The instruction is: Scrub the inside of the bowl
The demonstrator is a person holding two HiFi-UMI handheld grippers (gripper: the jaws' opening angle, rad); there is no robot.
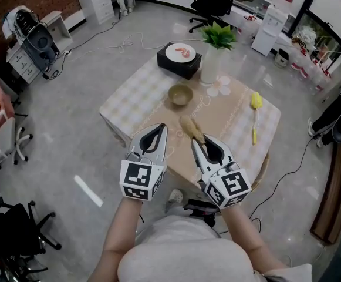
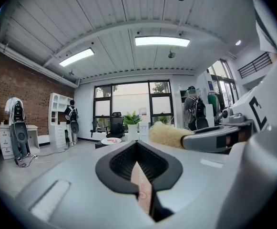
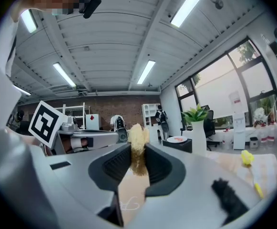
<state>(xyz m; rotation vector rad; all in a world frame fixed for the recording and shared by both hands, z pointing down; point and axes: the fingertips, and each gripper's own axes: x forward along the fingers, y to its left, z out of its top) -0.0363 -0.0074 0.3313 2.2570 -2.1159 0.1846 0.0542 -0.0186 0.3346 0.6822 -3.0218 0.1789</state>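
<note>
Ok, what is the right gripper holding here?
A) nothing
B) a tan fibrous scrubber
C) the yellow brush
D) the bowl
B: in its own view the right gripper is shut on the tan fibrous scrubber, whose end sticks out past the jaws.

right gripper (image 3: 137, 160) fingers (image 3: 113, 165) clamped on a tan fibrous scrubber (image 3: 138, 140), left of the white plant vase (image 3: 197, 136), plate (image 3: 177, 139) sat on black box (image 3: 180, 146) just left of that vase, yellow brush (image 3: 247, 157) lay right of it on the tabletop (image 3: 231, 165)
</note>
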